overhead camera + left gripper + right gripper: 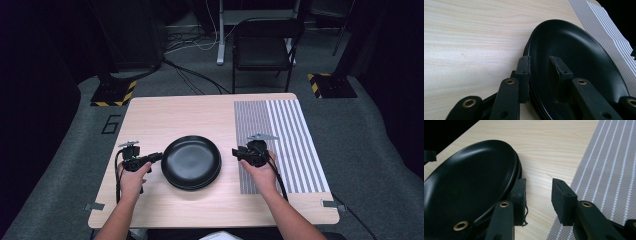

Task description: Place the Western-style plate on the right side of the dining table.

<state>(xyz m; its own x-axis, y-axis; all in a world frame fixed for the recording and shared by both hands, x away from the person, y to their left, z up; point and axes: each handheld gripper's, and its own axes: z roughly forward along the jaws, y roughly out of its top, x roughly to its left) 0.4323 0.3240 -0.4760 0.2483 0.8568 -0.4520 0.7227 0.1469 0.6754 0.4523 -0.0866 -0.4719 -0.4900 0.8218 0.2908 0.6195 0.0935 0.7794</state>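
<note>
Stacked black plates at table centre, one gripper at each side.

High view: black plates (191, 162) sit mid-table; left gripper (156, 158) at their 9 o'clock rim, right gripper (235, 152) near 3 o'clock, over the striped mat (295, 145).
Left gripper view: jaws straddle the top plate's rim, one pad inside, one outside; whether they press cannot be told.
Right gripper view: jaws spread, holding nothing, beside the rim.

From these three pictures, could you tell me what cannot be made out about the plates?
- How many plates are stacked: left gripper view, rims merge, black on black.
- Whether the left hand-held gripper already pinches the rim: left gripper view, contact unclear.
- Plates' near edge: right gripper view, cut off by frame bottom.
</note>
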